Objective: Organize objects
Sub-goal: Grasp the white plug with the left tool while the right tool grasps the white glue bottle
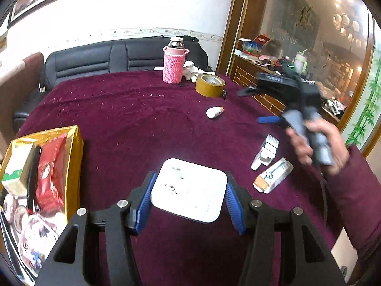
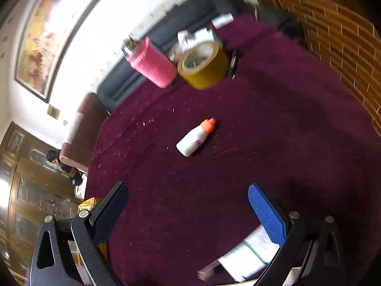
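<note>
The white square block [image 1: 189,189] sits clamped between the blue pads of my left tongs [image 1: 189,200], held above the maroon-covered surface [image 1: 133,119]. I see two metal prongs on its top face. To the left of it, at the surface's edge, is a gold-rimmed tray [image 1: 76,147] with a red packet [image 1: 51,174] and a green-and-white box [image 1: 17,169] inside. To the right lie two small cartons [image 1: 272,174], side by side and near each other. My right tongs [image 2: 188,217] stand wide apart with nothing between the pads, only bare cloth below; in the left view I see a hand [image 1: 314,145] gripping that tool's handle. Farther out, a small white bottle with an orange cap [image 2: 195,138] lies on its side, alone on the cloth. At the far edge a roll of yellow tape [image 1: 209,84] lies flat, just beside a flask in a pink knitted sleeve [image 1: 173,62] standing upright, with white gloves [image 1: 191,70] behind them.
</note>
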`<state>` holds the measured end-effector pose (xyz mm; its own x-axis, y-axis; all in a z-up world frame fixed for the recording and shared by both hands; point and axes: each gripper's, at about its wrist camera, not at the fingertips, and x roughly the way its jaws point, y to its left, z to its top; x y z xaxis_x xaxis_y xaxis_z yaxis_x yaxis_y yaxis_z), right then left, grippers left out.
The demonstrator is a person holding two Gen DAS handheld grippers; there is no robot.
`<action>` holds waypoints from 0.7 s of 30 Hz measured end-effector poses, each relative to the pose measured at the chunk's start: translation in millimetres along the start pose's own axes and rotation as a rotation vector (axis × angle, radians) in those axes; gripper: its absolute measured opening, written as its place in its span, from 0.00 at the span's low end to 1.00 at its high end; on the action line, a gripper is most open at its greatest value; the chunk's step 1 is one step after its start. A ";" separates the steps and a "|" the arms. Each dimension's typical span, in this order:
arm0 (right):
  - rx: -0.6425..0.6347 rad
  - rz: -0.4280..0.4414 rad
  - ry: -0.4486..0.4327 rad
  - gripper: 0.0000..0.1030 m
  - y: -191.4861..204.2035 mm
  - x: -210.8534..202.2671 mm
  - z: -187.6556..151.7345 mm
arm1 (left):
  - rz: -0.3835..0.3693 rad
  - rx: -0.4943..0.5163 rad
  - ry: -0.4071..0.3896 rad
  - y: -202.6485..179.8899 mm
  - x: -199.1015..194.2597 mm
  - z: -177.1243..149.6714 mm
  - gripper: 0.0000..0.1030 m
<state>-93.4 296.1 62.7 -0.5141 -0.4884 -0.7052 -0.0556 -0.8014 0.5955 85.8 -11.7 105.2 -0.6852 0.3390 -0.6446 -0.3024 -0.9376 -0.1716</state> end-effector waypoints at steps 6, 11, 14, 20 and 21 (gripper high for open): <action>0.050 -0.127 0.082 0.76 18.5 64.0 25.8 | -0.035 -0.058 0.013 29.3 -11.7 -16.5 0.53; 0.051 -0.250 0.092 0.60 27.9 100.4 38.9 | -0.048 -0.109 0.022 56.3 -13.8 -22.7 0.53; 0.056 -0.281 0.080 0.54 29.7 110.9 43.1 | -0.061 -0.124 0.021 65.4 -11.6 -23.1 0.53; -0.008 -0.379 0.043 0.28 41.2 117.6 45.8 | -0.074 -0.142 0.037 73.1 -5.9 -27.7 0.53; -0.010 -0.381 0.039 0.28 41.1 117.1 45.2 | -0.073 -0.144 0.038 73.7 -5.7 -28.5 0.53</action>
<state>-194.6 221.7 22.0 -0.4250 -0.1677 -0.8895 -0.2280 -0.9312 0.2845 86.3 -85.0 75.0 -0.6385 0.4059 -0.6539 -0.2504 -0.9130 -0.3222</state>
